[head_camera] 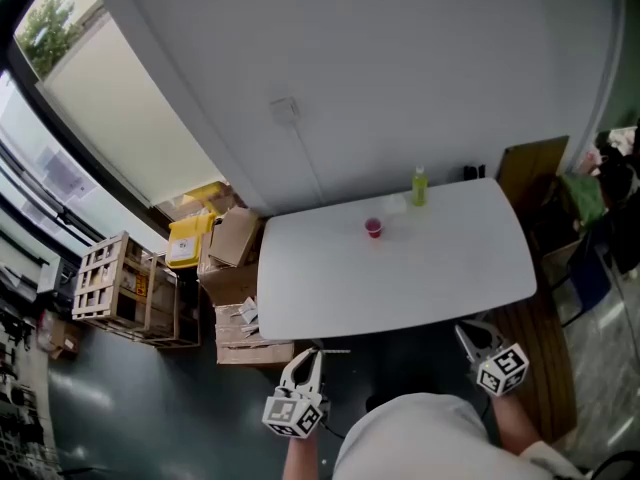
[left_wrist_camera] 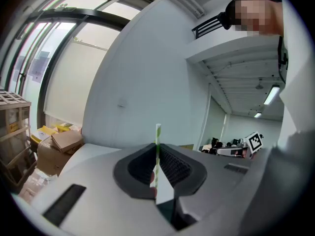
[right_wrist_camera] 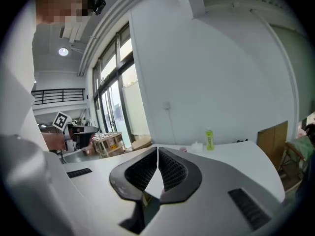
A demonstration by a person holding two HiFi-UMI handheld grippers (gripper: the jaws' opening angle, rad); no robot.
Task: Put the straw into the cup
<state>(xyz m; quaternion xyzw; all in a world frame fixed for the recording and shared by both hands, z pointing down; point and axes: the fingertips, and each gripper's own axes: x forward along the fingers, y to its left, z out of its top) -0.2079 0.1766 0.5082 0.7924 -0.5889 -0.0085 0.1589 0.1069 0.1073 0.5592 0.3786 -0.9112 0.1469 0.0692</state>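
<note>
A small red cup stands on the white table toward its far side; it shows as a red speck in the right gripper view. My left gripper hangs below the table's near edge, shut on a green-and-white striped straw that sticks up between its pads. A thin line pokes right from it in the head view. My right gripper is at the near right corner, shut with nothing between its jaws.
A green bottle and a small clear container stand at the table's far edge by the white wall. Cardboard boxes, a yellow box and a wooden crate sit on the floor at left. A brown board leans at right.
</note>
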